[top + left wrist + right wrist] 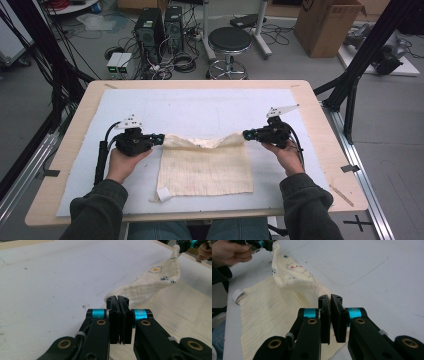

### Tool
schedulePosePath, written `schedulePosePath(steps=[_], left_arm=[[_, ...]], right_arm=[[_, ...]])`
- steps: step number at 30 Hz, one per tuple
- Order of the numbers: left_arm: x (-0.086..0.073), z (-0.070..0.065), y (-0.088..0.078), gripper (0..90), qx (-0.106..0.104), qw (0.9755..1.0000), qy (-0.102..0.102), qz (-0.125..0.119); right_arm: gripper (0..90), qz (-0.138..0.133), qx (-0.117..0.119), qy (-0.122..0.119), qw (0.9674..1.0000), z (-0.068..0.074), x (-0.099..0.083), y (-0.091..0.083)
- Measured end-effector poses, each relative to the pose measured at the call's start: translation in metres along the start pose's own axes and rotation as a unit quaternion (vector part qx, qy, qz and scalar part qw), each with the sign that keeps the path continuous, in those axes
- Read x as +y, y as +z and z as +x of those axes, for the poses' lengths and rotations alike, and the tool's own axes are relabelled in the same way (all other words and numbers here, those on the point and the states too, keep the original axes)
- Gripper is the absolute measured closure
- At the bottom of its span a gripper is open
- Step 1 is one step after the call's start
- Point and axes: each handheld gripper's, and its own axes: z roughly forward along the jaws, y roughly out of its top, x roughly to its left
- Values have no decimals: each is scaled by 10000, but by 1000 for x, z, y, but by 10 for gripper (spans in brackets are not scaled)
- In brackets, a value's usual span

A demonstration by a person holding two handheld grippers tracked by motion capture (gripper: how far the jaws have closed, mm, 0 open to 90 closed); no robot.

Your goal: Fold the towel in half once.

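In the high view, a cream muslin cloth (pixel 205 167) lies at the centre of the frame on the white mat (pixel 200 107) that covers the wooden table (pixel 320 130). Its far edge is lifted at both corners and sags in the middle, while its near part lies flat on the mat. A small white label (pixel 163 194) sticks out at the cloth's lower left corner.

The left claw (pixel 159 138), at the left of the centre, is clamped on the far left corner of the cloth. In the left gripper view its jaws stand pressed together low in the frame with the cloth's edge caught between them, and the fabric runs off toward the upper right, showing a printed fried egg (pixel 155 269) and a paw print (pixel 164 278).

The right claw (pixel 246 134), at the right of the centre, is clamped on the far right corner. In the right gripper view its jaws are closed on the fabric, with the cloth stretching toward the upper left.

A black stool (pixel 229 42) stands on the floor beyond the table, at the top of the high view.
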Motion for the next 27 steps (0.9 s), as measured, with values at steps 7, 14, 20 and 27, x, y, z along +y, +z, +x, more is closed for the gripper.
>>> schedulePosePath(steps=[7,14,20,27], left_arm=[[-11,-7,-8,879,-55,10000,50,4],[-19,-14,-15,879,-94,9998,148,51],[-25,-20,-20,878,-134,9995,291,84],[-24,-29,-24,878,-198,9990,411,37]], right_arm=[[861,83,45,-27,10000,6,-7,-2],[861,81,107,-12,9999,13,-14,-4],[861,81,167,4,9998,17,-24,-5],[861,71,207,17,9998,24,-33,-11]])
